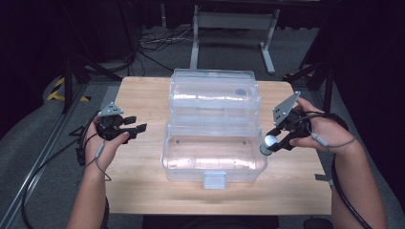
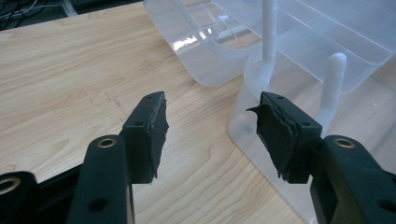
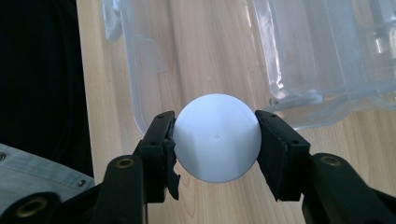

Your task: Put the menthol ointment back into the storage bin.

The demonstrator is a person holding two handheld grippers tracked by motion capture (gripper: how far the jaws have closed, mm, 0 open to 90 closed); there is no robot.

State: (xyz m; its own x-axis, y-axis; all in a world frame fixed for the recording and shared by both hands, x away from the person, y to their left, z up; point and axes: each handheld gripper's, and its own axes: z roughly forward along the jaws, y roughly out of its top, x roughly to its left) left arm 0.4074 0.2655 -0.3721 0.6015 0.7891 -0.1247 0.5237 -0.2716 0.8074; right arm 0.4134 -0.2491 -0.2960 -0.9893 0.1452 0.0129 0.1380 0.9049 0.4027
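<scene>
Pale wood fills our table (image 1: 143, 191), with dark floor and loose cables beyond its far edge, and right in the middle we've got a clear plastic box (image 1: 213, 160) standing open, its upper tray (image 1: 215, 93) swung back toward the far side and a small latch (image 1: 214, 180) on the near wall. Over on our right, the right gripper (image 1: 273, 143) is clamped on a white ball (image 1: 270, 140), and from the right gripper view we see that ball (image 3: 217, 137) pinched squarely between both pads, jaws closed to its width, hanging above the box's near right corner with bare wood under it. Our right hand (image 1: 325, 129) comes in from the table's right edge. On the other side, the left gripper (image 1: 135, 129) sits above bare table, just beside the box's left wall and apart from it; in the left gripper view its jaws stand wide apart with nothing between them, pointing at the box's corner (image 2: 243, 126) and its white hinge arms (image 2: 332, 88)
</scene>
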